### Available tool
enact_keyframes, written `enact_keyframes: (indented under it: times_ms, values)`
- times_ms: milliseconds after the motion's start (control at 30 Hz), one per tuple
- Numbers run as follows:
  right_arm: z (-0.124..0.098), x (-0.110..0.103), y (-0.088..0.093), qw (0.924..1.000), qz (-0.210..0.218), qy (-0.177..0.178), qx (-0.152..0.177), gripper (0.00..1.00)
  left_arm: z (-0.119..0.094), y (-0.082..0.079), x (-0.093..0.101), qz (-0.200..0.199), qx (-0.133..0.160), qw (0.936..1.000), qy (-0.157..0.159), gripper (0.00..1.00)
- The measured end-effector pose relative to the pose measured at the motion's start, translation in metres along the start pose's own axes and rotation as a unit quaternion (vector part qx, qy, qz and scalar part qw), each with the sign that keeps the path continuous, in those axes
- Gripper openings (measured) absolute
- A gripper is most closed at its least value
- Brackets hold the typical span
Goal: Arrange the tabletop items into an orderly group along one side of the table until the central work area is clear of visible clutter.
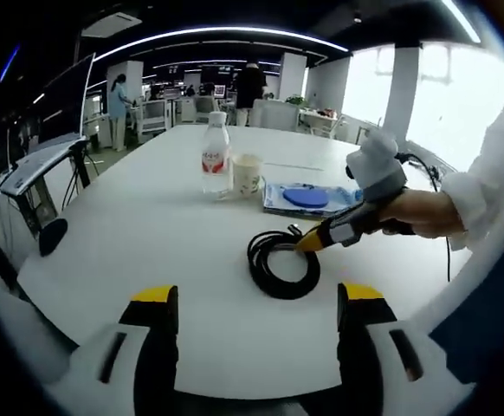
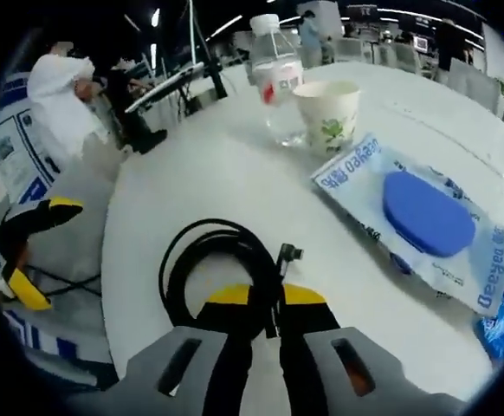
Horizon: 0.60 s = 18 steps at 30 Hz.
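Right gripper [image 2: 265, 299] pinching glossy black coiled cable [image 2: 213, 264] on smooth white table [image 1: 148, 225]

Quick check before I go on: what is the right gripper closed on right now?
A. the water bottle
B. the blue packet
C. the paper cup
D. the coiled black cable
D: the right gripper has its yellow-tipped jaws pinched on the coiled black cable, while the bottle, cup and packet sit apart, farther up the table.

my left gripper view looks from the table's near edge across the white table [image 1: 148, 225], well back. my right gripper view sits low and close over the black cable coil [image 2: 213, 260]. both share coil, water bottle [image 1: 215, 156] and paper cup [image 1: 246, 173].
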State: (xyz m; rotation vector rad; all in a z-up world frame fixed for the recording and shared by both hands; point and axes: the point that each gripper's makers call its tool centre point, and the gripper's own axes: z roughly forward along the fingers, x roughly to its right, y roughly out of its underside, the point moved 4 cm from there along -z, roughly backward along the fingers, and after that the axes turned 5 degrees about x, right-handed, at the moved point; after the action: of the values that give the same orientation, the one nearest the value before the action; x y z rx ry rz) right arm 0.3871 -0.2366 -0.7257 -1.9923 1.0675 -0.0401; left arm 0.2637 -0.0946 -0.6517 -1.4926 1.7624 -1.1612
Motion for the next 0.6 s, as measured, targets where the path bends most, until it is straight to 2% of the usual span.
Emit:
enact_keyframes:
  times_ms: [133, 167, 233, 300, 400, 467, 600]
  values:
    - [-0.011, 0.001, -0.004, 0.9992, 0.037, -0.008, 0.014, 0.06, 0.002, 0.001, 0.002, 0.002, -0.002, 1.0000, 0.007, 0.76]
    - [-0.023, -0.001, -0.009, 0.9978, 0.062, -0.009, 0.024, 0.06, 0.004, 0.002, 0.002, 0.003, -0.004, 0.9999, 0.009, 0.76]
    - [-0.028, 0.001, -0.013, 0.9962, 0.077, -0.015, 0.039, 0.06, 0.004, 0.002, 0.004, 0.007, -0.006, 0.9999, 0.011, 0.75]
    - [-0.044, -0.001, -0.014, 0.9944, 0.092, -0.016, 0.051, 0.06, 0.003, 0.002, 0.005, 0.008, -0.008, 0.9998, 0.015, 0.75]
    - [-0.069, 0.001, -0.019, 0.9866, 0.135, -0.022, 0.089, 0.06, 0.003, 0.003, 0.008, 0.013, -0.010, 0.9997, 0.020, 0.74]
    - [-0.078, 0.003, -0.021, 0.9833, 0.149, -0.024, 0.101, 0.06, 0.003, 0.004, 0.010, 0.019, -0.014, 0.9994, 0.025, 0.73]
    - [-0.120, 0.016, -0.022, 0.9713, 0.182, -0.004, 0.152, 0.06, 0.004, 0.006, 0.014, 0.030, -0.020, 0.9987, 0.036, 0.73]
